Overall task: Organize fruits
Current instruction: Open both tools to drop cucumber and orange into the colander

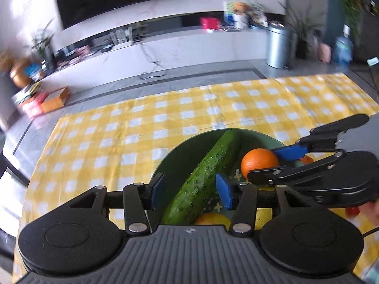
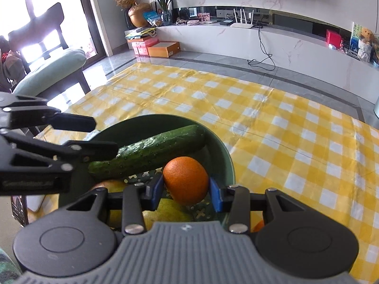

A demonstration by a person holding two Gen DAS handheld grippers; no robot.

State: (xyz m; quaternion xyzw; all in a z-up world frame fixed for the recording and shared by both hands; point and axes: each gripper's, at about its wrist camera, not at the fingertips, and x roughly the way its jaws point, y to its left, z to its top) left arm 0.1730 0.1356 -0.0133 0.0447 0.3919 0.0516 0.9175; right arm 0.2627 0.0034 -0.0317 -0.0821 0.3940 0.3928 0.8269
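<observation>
Looking at it, both grippers sit over the green bowl (image 2: 227, 163) on the yellow checked cloth (image 2: 272, 127). The right gripper (image 2: 186, 187) pinches the orange (image 2: 186, 179); the left gripper (image 1: 189, 189) straddles the cucumber (image 1: 206, 172), pads apart, not squeezing. Probably fruit sorting midway: next, lift the orange clear. No readable labels anywhere.

— Where are our fingers on the left gripper (image 1: 190, 193)?
— Spread apart, astride the cucumber (image 1: 205, 177).
— And the right gripper (image 2: 186, 190)?
— We have it clamped on the orange (image 2: 186, 179).
</observation>
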